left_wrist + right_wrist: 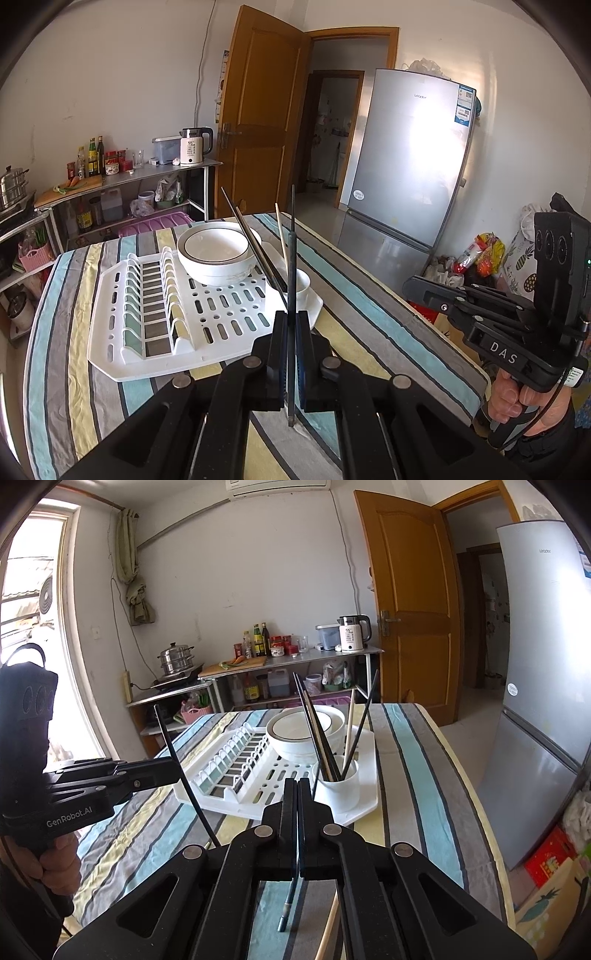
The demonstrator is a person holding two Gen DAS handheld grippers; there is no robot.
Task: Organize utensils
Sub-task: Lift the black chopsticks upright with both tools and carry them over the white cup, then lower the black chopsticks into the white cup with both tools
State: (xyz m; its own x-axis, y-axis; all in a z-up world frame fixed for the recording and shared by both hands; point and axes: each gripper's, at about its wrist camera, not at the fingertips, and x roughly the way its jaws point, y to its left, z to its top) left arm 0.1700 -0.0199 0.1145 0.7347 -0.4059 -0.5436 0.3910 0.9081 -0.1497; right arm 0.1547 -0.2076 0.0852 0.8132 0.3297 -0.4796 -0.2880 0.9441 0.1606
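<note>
My left gripper (291, 314) is shut on a dark chopstick (291, 240) that stands upright through its jaws, above the striped table. From the right wrist view, that same gripper (176, 771) holds the chopstick (166, 734) tilted, left of the rack. My right gripper (298, 781) is shut on another dark chopstick (286, 908), whose lower end shows under the jaws. It hovers in front of a white cup (338, 790) (303, 282) holding several chopsticks, dark and pale. The cup stands at the near right corner of a white dish rack (365, 808) (110, 354).
Stacked white bowls (216, 258) (295, 742) sit on the rack behind the cup. The striped tablecloth (74, 387) covers the table. A silver fridge (410, 166) stands to the right, and a metal shelf (155, 173) with bottles and a kettle lines the far wall.
</note>
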